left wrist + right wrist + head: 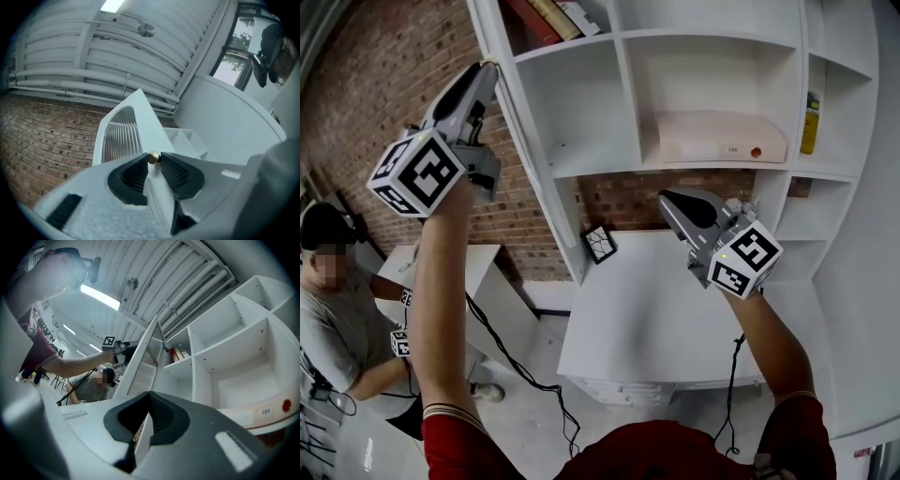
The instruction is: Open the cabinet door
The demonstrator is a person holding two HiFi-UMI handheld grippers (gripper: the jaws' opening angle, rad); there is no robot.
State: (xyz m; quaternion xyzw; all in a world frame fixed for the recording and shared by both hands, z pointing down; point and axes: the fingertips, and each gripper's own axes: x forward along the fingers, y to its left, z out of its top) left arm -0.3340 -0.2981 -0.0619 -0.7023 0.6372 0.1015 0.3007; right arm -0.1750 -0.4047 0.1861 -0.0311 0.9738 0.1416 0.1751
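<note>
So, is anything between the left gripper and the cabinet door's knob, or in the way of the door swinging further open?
Nothing visible. The brass knob sits right between the pads of the left gripper. The cabinet door already stands swung out from the shelves, and only the brick wall lies beyond it.

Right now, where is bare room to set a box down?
The white desk top under the right gripper is bare, save a small black-and-white tile at its back left corner by the brick wall. The white shelf compartment left of the pale pink box is empty. Crowded: the top compartment with books.
</note>
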